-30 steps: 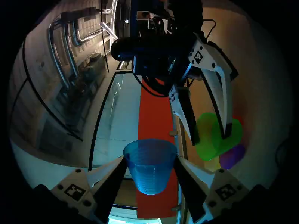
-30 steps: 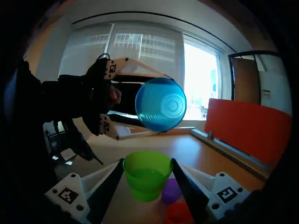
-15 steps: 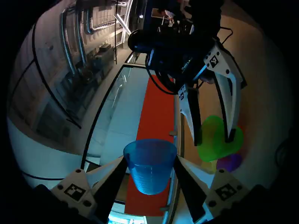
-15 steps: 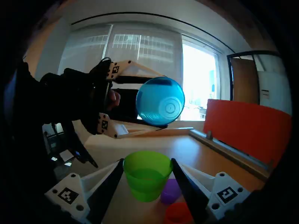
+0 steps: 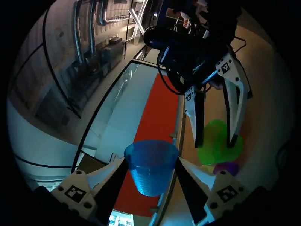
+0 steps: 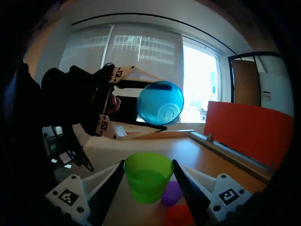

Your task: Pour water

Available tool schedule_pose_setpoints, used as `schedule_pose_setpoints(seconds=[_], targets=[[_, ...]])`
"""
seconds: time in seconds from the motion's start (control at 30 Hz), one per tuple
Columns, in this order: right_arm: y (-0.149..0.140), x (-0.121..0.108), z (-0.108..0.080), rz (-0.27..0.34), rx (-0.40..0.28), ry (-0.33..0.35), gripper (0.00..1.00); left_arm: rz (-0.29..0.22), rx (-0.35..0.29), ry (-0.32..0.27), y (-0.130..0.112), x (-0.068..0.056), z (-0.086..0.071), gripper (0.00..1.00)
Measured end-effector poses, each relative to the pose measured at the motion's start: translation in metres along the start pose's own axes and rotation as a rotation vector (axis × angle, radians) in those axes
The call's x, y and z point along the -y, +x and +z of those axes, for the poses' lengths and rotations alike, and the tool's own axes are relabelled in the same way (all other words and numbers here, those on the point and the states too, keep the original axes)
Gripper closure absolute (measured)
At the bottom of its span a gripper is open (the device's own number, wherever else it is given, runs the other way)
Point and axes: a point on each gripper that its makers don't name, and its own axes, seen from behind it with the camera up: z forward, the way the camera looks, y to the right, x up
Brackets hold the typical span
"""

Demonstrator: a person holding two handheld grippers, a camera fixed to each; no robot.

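Blue cup (image 5: 151, 169) is clamped in the left hand-held gripper (image 5: 150, 161) and tipped on its side, high beyond the green cup (image 6: 147, 186), apparently to empty into it. The right hand-held gripper (image 6: 148, 163) clasps the green cup upright over the bench (image 6: 203, 150), toward its near edge, keeping the water (image 6: 147, 176) level.

Left gripper (image 5: 150, 162) raised, rolled sideways, clamped tight, right gripper (image 6: 148, 162) level, clamped tight

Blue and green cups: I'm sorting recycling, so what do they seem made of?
Blue cup: probably translucent plastic, glossy; daylight glows through it, and there are moulded rings on its base. Green cup: probably translucent plastic too; the liquid level seems to show through its wall.
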Motion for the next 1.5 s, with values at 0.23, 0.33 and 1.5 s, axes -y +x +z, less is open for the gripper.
schedule_pose_setpoints(seconds=[0.23,0.33,1.5], targets=[[0.0,-0.001,-0.002,-0.005,-0.001,-0.003,0.06,-0.059,0.002,0.003,-0.003,0.002,-0.001,0.17],[0.002,-0.001,-0.002,-0.006,-0.004,-0.006,0.06,-0.081,0.0,0.005,-0.004,0.004,-0.001,0.17],[0.014,0.003,-0.004,-0.016,-0.026,-0.002,0.06,-0.498,0.002,0.008,-0.02,0.009,-0.007,0.17]])
